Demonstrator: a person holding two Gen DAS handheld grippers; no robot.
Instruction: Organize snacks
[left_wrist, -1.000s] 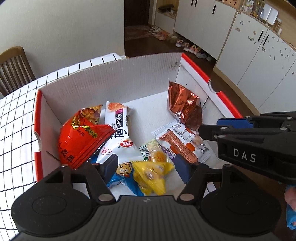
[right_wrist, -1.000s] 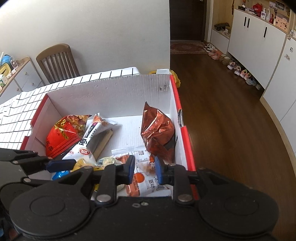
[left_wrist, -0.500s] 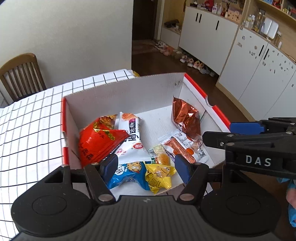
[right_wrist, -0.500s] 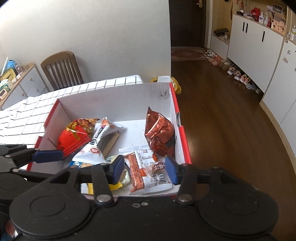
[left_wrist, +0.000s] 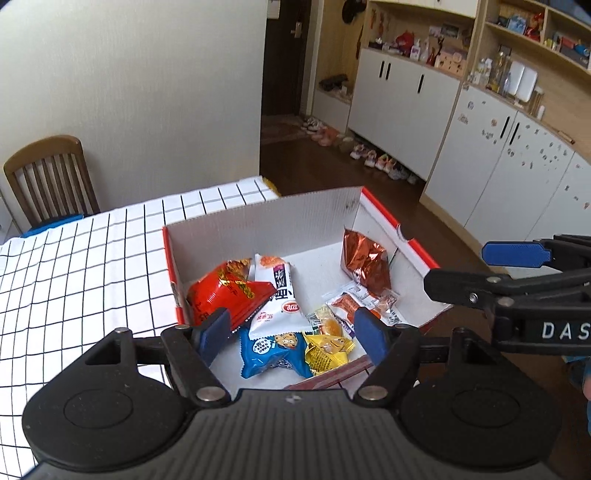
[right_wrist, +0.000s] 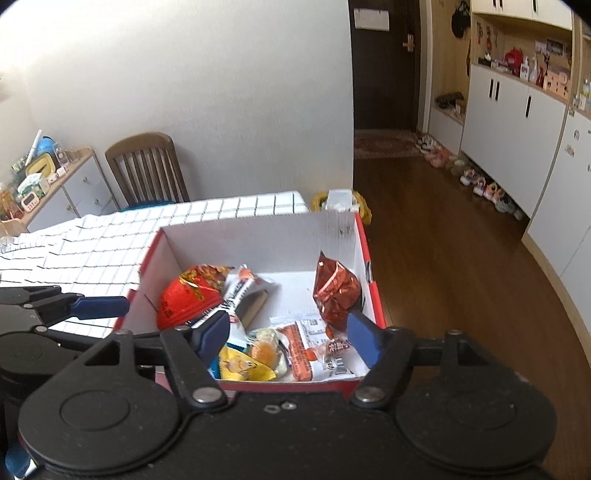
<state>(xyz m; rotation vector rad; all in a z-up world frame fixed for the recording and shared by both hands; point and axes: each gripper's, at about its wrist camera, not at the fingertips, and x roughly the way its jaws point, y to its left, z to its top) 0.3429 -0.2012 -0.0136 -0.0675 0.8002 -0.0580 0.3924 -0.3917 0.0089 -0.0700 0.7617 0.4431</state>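
A red-and-white cardboard box (left_wrist: 266, 221) (right_wrist: 243, 236) sits at the table's right end and holds several snacks: a red bag (left_wrist: 225, 291) (right_wrist: 186, 299), a white packet (left_wrist: 277, 302), a blue cookie packet (left_wrist: 273, 350), a yellow packet (left_wrist: 327, 352) (right_wrist: 240, 367), a sausage pack (left_wrist: 364, 302) (right_wrist: 314, 343) and a copper foil bag (left_wrist: 364, 264) (right_wrist: 336, 291). My left gripper (left_wrist: 291, 334) is open and empty above the box's near edge. My right gripper (right_wrist: 286, 336) is open and empty above the near right side; it shows at the right in the left wrist view (left_wrist: 517, 273).
The box stands on a table with a white black-grid cloth (left_wrist: 81, 258) (right_wrist: 92, 240). A wooden chair (left_wrist: 48, 177) (right_wrist: 146, 170) stands behind it by the wall. To the right are wood floor (right_wrist: 443, 258), white cabinets (left_wrist: 402, 110) and shoes.
Both grippers have risen and pulled back from the box, so it looks smaller and further off. The right gripper's jaws have opened from nearly shut to wide. The snacks lie as before.
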